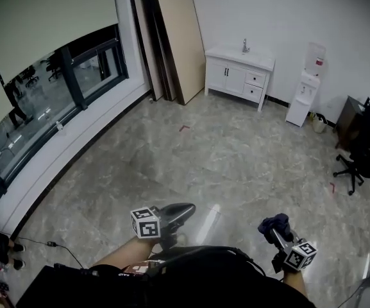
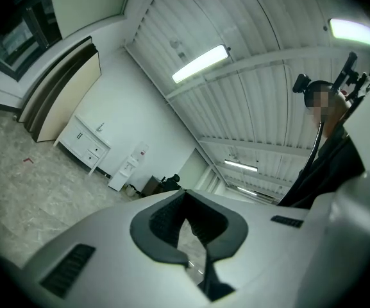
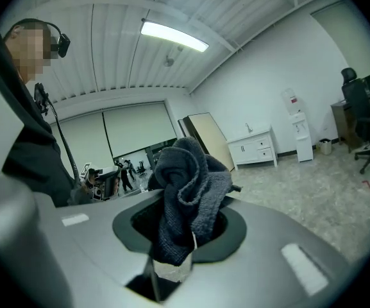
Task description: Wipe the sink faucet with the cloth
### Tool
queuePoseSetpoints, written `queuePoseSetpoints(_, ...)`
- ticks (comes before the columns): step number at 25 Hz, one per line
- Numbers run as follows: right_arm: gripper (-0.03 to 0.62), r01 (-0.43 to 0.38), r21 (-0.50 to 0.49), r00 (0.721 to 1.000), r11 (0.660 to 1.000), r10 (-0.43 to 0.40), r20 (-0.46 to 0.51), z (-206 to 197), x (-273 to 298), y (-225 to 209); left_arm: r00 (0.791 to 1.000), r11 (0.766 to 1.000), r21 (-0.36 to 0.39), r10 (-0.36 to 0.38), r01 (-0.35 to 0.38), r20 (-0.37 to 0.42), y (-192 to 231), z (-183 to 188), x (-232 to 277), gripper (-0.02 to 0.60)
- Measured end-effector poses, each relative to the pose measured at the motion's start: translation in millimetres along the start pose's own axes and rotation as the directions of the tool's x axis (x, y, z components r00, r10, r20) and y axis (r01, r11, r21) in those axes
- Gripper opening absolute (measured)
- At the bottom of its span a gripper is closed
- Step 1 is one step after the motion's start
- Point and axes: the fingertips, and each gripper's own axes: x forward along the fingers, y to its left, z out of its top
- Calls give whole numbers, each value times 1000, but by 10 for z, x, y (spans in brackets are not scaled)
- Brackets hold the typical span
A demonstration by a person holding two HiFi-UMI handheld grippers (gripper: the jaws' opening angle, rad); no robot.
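The faucet point(image 1: 245, 45) is a small chrome tap on a white sink cabinet point(image 1: 239, 72) against the far wall, several metres from both grippers. The same cabinet shows small in the left gripper view point(image 2: 85, 143) and the right gripper view point(image 3: 256, 146). My right gripper point(image 1: 276, 230) point(image 3: 185, 204) is held low at the bottom right, shut on a dark blue-grey cloth point(image 1: 274, 223) point(image 3: 188, 194) that bunches up out of its jaws. Low at the bottom centre, my left gripper point(image 1: 177, 213) point(image 2: 186, 217) is shut with nothing in it.
Large boards point(image 1: 172, 43) lean on the wall left of the cabinet. A white water dispenser point(image 1: 305, 88) stands to its right. A black office chair point(image 1: 361, 153) is at the right edge. Windows run along the left, and a cable point(image 1: 56, 246) lies on the marble floor point(image 1: 204, 159).
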Motion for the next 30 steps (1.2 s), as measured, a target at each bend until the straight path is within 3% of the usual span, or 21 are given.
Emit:
queuePoseSetpoints(5, 87, 81, 17, 997, 997, -81, -3, 249, 535, -173, 998, 998, 7, -65, 65, 0, 586, 409, 151, -2)
queuePoseSetpoints(11, 87, 76, -33, 997, 997, -76, -16, 714, 1681, -244, 997, 995, 75, -73, 72, 12, 1401, 1067, -13, -2)
queuePoseSetpoints(16, 87, -23, -122, 999, 992, 20, -30, 1101, 2831, -110, 998, 993, 118, -5, -3, 69, 2059, 1599, -383, -2)
queuePoseSetpoints(19, 87, -137, -98, 990, 986, 133, -45, 1180, 3415, 98, 993, 991, 115, 58, -70, 101, 2357, 1794, -637, -2)
queuePoseSetpoints(23, 87, -181, -110, 979, 977, 168, -115, 1165, 3935, 117, 980, 984, 90, 138, -152, 141, 2583, 1936, -916, -2)
queuePoseSetpoints(30, 87, -305, -57, 946, 951, 296, -134, 1242, 4672, 79, 954, 963, 67, 248, -262, 167, 2903, 2019, -1003, -2)
